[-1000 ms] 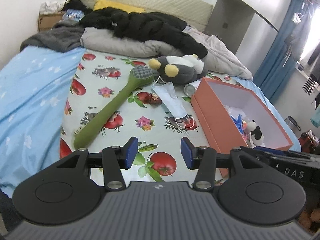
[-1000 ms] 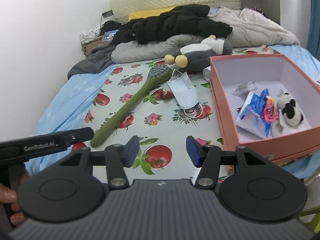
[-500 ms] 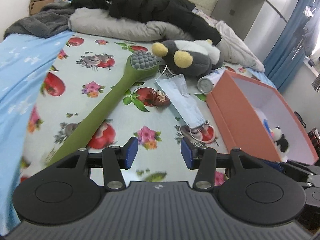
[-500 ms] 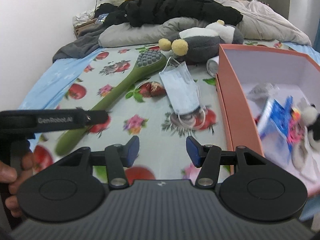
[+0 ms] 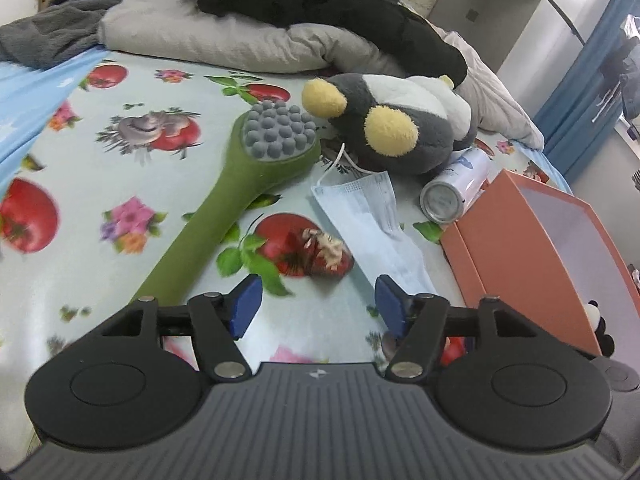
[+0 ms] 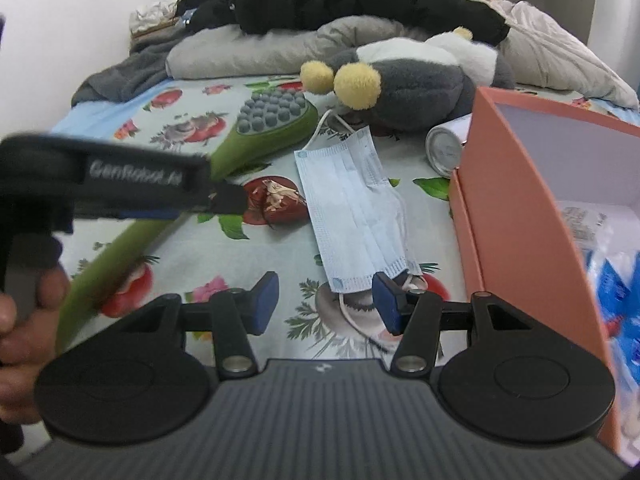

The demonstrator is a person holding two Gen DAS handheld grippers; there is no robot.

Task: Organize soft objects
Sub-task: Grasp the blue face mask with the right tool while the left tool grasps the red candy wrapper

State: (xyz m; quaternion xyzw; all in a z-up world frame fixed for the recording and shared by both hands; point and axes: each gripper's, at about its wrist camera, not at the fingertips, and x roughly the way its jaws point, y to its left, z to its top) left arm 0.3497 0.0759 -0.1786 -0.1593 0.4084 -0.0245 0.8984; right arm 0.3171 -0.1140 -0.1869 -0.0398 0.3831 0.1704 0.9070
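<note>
Between green brush (image 5: 224, 208) and orange box (image 5: 516, 248), both hand-held grippers (image 5: 316, 300) (image 6: 326, 300) agape, empty.

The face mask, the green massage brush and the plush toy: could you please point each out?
face mask (image 6: 352, 216), right wrist view, pleated middle.
green massage brush (image 5: 276, 136), left wrist view, nubbed grey head.
plush toy (image 5: 400, 136), left wrist view, grey body.

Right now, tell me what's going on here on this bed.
A person holds two grippers over the bed, sorting soft things into the orange box. Both the left gripper and the right gripper are open and empty. The right one hovers at the near end of the face mask; the plush toy and green massage brush lie untouched.
</note>
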